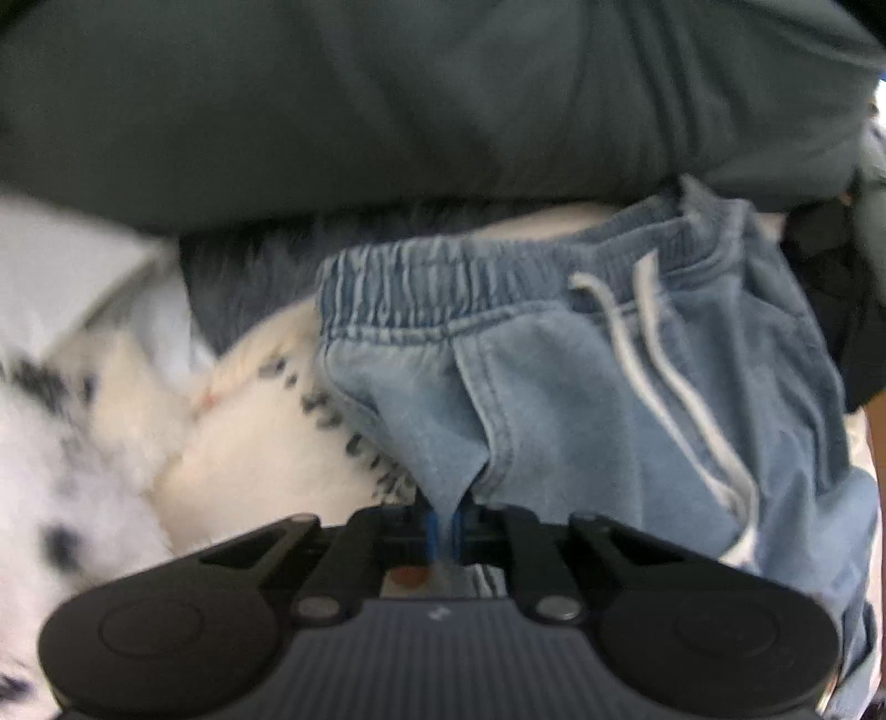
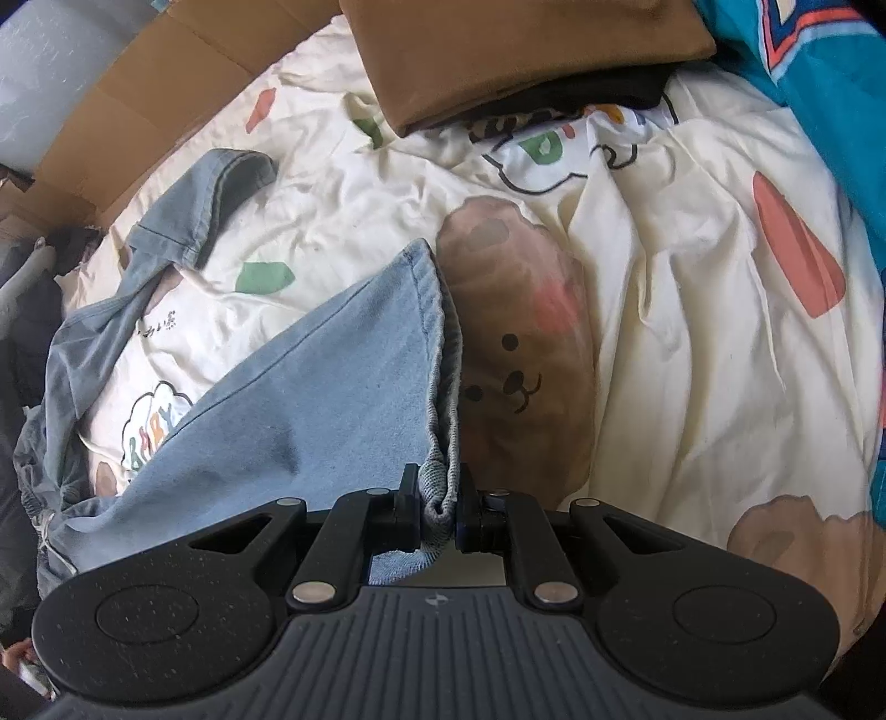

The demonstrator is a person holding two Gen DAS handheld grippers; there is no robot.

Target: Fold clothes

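A pair of light blue denim shorts (image 1: 581, 376) with an elastic waistband and a white drawstring (image 1: 653, 354) lies on the bed. My left gripper (image 1: 443, 526) is shut on a pinched fold of the shorts just below the waistband. In the right wrist view the same shorts (image 2: 310, 399) stretch toward the left, one leg (image 2: 216, 194) curling away at the upper left. My right gripper (image 2: 440, 504) is shut on the hem corner of the near leg, the cloth bunched between its pads.
A dark green garment (image 1: 387, 99) fills the top of the left wrist view, with white spotted fluffy fabric (image 1: 83, 443) at the left. The cream cartoon-print bedsheet (image 2: 692, 332) spreads right. A folded brown garment (image 2: 526, 50) and a teal one (image 2: 830, 83) lie at the back.
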